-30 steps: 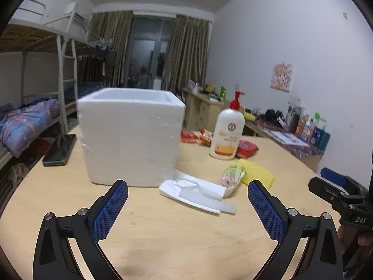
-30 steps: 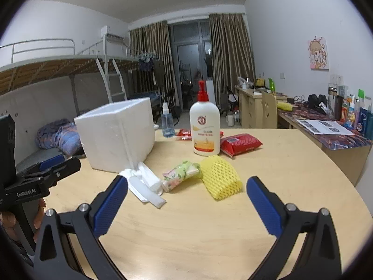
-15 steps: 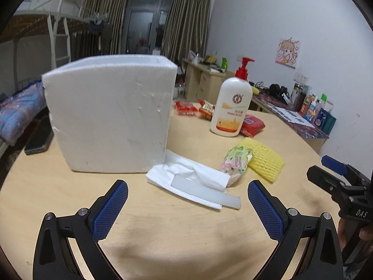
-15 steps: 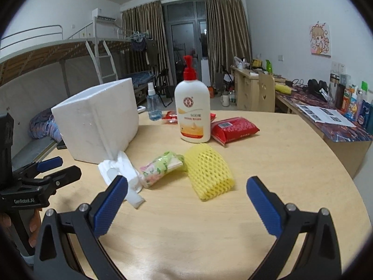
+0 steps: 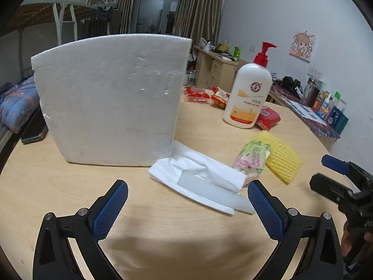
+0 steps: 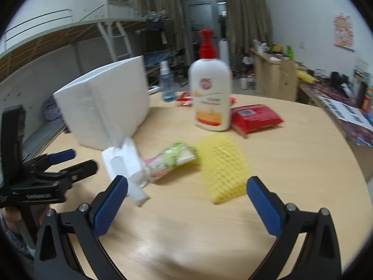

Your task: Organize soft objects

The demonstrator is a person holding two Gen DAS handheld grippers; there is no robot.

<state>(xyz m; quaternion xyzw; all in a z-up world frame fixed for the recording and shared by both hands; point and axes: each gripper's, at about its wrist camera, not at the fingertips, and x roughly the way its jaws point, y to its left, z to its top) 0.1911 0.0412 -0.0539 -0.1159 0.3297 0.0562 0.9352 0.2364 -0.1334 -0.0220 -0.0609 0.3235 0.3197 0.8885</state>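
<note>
left wrist view: left claw (image 5: 187, 200) wide over bare table (image 5: 70, 186); right claw (image 6: 186, 198) wide near yellow foam net (image 6: 223, 165).

My left wrist view sits low over the table (image 5: 70, 193), facing the foam box (image 5: 109, 100) close up; my right view looks from further right, sharing box (image 6: 105, 107) and bottle (image 6: 211, 93).

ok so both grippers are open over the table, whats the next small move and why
Probably ease the right gripper forward and down onto the yellow foam net. Its jaws are open and empty, the net lies loose on the table just ahead between them, and the left gripper is already lined up on the white tissue pack.
</note>
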